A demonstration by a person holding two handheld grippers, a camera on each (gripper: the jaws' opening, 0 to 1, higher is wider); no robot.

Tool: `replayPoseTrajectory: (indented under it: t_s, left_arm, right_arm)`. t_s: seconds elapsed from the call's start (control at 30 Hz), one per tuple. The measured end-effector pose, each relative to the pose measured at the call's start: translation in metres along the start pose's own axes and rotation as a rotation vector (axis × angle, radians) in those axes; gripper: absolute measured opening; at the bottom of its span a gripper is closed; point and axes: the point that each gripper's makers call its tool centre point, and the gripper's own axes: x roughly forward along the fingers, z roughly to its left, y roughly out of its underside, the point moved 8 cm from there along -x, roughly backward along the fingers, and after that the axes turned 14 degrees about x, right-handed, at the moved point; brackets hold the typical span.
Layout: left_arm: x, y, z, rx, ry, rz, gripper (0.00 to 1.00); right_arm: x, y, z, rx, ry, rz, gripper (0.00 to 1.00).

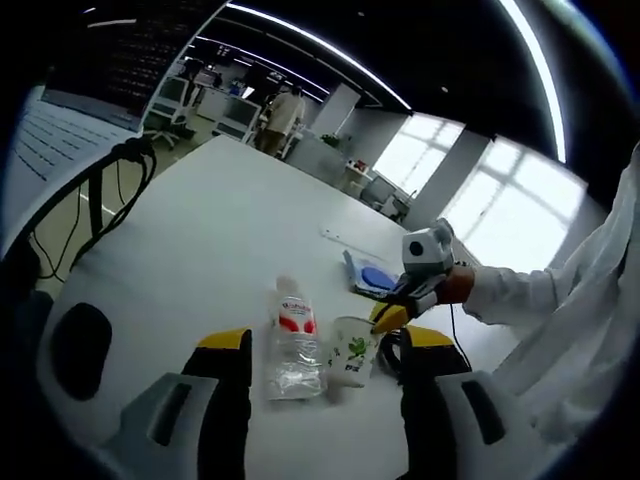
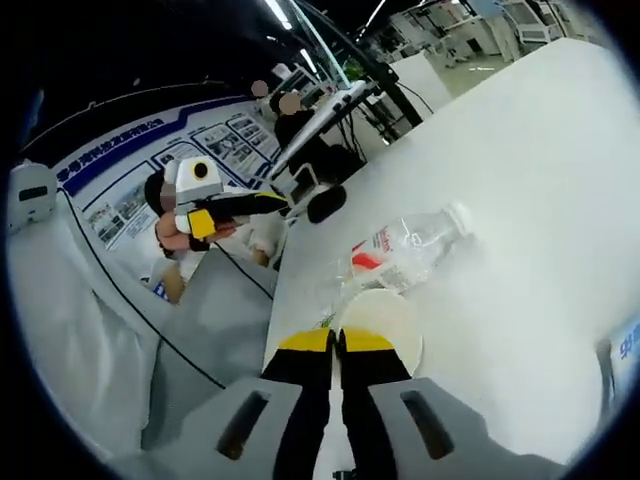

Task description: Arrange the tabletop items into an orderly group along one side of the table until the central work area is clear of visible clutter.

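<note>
A clear plastic water bottle (image 1: pixel 293 345) with a red label lies on its side on the white table (image 1: pixel 220 240). A paper cup (image 1: pixel 352 352) with a green plant print stands upright just to its right. My left gripper (image 1: pixel 327 338) hangs open and wide in front of both, touching neither. My right gripper (image 1: pixel 392 316) comes in from the right with its yellow tips at the cup's rim. In the right gripper view, my right gripper (image 2: pixel 337 342) is shut on the near rim of the cup (image 2: pixel 388 318). Beyond it lies the bottle (image 2: pixel 410 245), and the left gripper (image 2: pixel 205 222) hovers off the table edge.
A blue flat item with a blue disc (image 1: pixel 368 277) and a thin white strip (image 1: pixel 345 238) lie farther back on the table. A black cable (image 1: pixel 390 355) curls beside the cup. A chair (image 1: pixel 110 190) stands at the left edge. People sit beyond the table (image 2: pixel 290 105).
</note>
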Motion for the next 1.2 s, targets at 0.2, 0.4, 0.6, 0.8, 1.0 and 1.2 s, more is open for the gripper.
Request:
replayPoseTrajectory:
  t_s: [0.2,0.4,0.6,0.8,1.0,1.2]
  left_arm:
    - [-0.002,-0.004,-0.006,0.014,0.017,-0.005,0.60]
    - [-0.001,-0.010,-0.013,0.033,0.035,-0.005,0.60]
    - [-0.001,-0.016,-0.019,0.047,0.054,-0.014,0.60]
    - [0.000,-0.019,-0.026,0.061,0.073,-0.018,0.60]
    - [0.000,-0.022,-0.030,0.069,0.096,-0.023,0.60]
    - [0.000,-0.027,-0.031,0.076,0.109,-0.032,0.60]
  right_arm:
    - [-0.004,0.007,0.012,-0.026,0.006,-0.008,0.00]
    - [-0.015,0.010,0.021,-0.037,0.037,-0.064,0.00]
    - [-0.033,0.006,0.030,-0.072,0.080,-0.126,0.00]
    - [-0.050,0.000,0.040,-0.102,0.125,-0.172,0.00]
    - [-0.067,-0.012,0.048,-0.135,0.176,-0.223,0.00]
    - [-0.088,-0.027,0.053,-0.172,0.237,-0.244,0.00]
